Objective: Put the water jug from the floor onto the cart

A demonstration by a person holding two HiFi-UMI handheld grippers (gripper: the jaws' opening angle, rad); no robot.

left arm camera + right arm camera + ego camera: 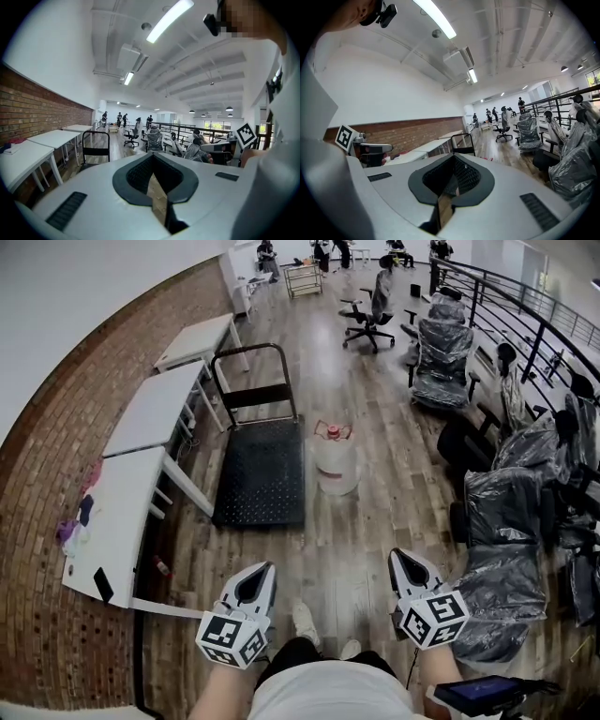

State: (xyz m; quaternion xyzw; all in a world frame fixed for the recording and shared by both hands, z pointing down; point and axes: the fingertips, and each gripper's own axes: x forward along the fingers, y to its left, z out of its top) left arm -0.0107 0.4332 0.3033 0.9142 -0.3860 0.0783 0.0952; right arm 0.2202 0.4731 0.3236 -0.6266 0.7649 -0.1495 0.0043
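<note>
Nothing of the task looks done yet, judging from how things lie. Both tools are empty. The left gripper (266,566), a white two-jaw tool with a black-and-white marker cube, has its jaws drawn together with nothing between them. The right gripper (397,553), its twin, is likewise closed on nothing.

Beyond them, across a bare stretch of wood-plank floor (349,545), the clear plastic water jug with the red cap (337,463) stands upright on the boards. It is just beside the right edge of the black flat-deck cart with the black tube handle (261,474), and I cannot tell whether the two touch. The cart's deck is bare.

What is left, I judge, is the whole job: walk up, open the jaws, take hold of the jug, lift it and set it on the deck.

Both hands are held low and close to the body, one on either side of the person's feet. The grippers lie roughly parallel, aimed forward toward the jug and tipped slightly down, well short of it.
</note>
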